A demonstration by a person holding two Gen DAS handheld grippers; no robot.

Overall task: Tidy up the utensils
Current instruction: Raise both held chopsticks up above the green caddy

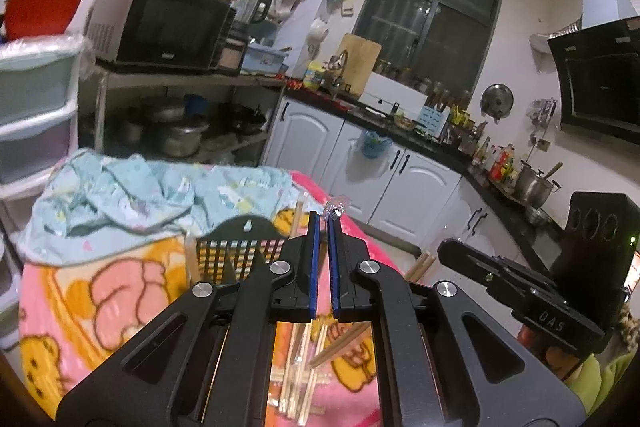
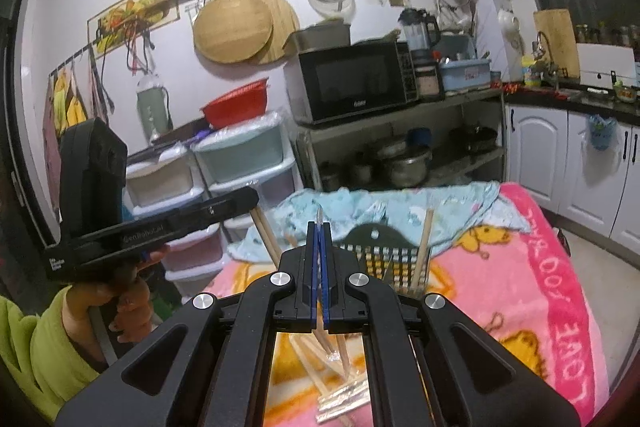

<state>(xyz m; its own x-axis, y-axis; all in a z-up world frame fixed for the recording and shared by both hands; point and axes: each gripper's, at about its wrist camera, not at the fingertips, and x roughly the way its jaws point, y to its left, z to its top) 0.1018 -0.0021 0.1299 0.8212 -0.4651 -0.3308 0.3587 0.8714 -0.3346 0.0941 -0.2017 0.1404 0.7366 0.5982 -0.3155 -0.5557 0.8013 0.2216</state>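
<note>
Closest to my lens, the left gripper (image 1: 324, 223) has its blue pads pressed together on a clear wrapper tip (image 1: 338, 207) that pokes out above them. A tan chopstick (image 1: 340, 343) slants beneath the jaws, low end toward lower left. The right gripper (image 2: 319, 229) is likewise clamped, on wrapped chopsticks (image 2: 326, 345). A sliver of plastic stands up between its pads and the sticks hang nearly upright below.

The black mesh holder (image 1: 240, 251) is where these belong, I'd judge. In the left wrist view it sits just beyond the tips, lower and to the left. In the right wrist view the holder (image 2: 384, 255) sits just beyond and to the right. Neither gripper looks clearly nearer. The right one's load hangs closer to the holder's upright axis, so it would drop in with less turning.

Standing chopsticks (image 2: 424, 247) already lean in the holder. A loose pile (image 2: 340, 399) lies at bottom centre on the pink cartoon blanket (image 2: 500, 267).

Readable writing: "DAS" on the right gripper's body (image 1: 552, 315), "GenRobot.ai" on the left gripper's side (image 2: 144, 238), and "LOVE" on the blanket's edge. The microwave's badge is too small to read, and so are the red digits on the water heater.
</note>
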